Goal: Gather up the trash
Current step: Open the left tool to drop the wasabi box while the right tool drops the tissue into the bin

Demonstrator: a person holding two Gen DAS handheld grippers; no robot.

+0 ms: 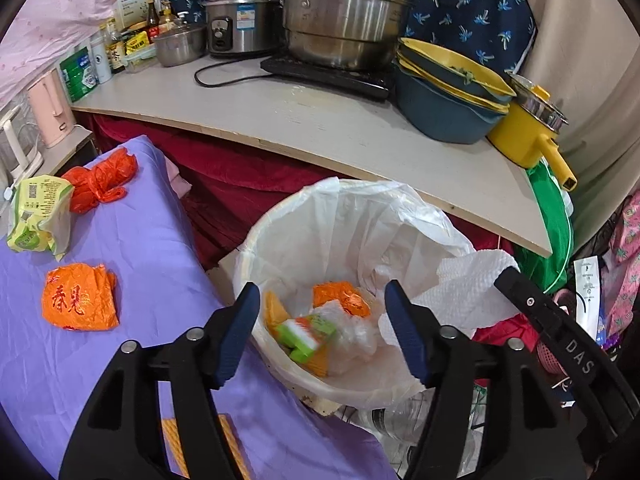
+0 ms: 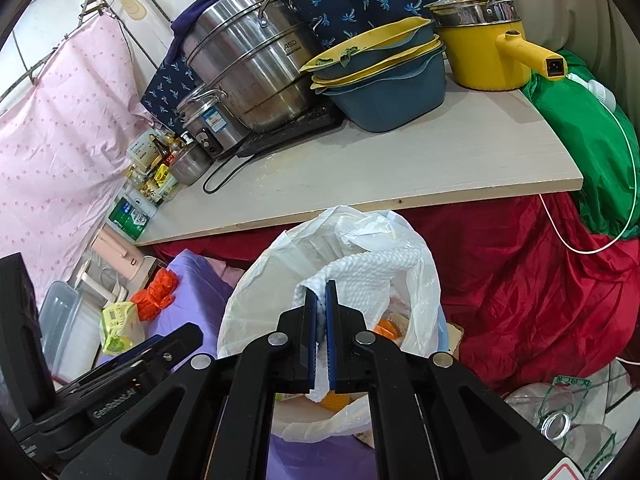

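Hovering over the lined bin (image 1: 256,248), the left tongs (image 1: 320,332) stand wide with nothing between the blue pads; a green-and-white carton (image 1: 306,334) sits blurred inside the bin, just under them, on top of orange wrappers and clear film. The right tongs (image 2: 320,336) are nipped narrow on a white paper towel (image 2: 372,276), held at the bin mouth, its free part draped over the bag rim. The towel is embossed, soft and near weightless: it will crumple, not slip, and any pinch on a fold holds it, though a thin edge could tear. Left to collect on the purple sheet (image 1: 160,240): an orange foil-like wrapper (image 1: 80,298) with red characters, flat and crinkly, best taken at a raised crease or an edge; a knotted orange plastic bag (image 1: 100,180), limp and slick, best grabbed across the bunched middle; a yellow-green snack packet (image 1: 36,216), puffed and glossy, probably empty though the view does not settle it, best taken at the crimped top seam. All look light and none fragile. The bin liner is thin, translucent white film, loose at the rim, easy to snag. Behind, the pale worktop (image 1: 320,120) carries steel pots, stacked yellow-rimmed basins and a yellow pan.
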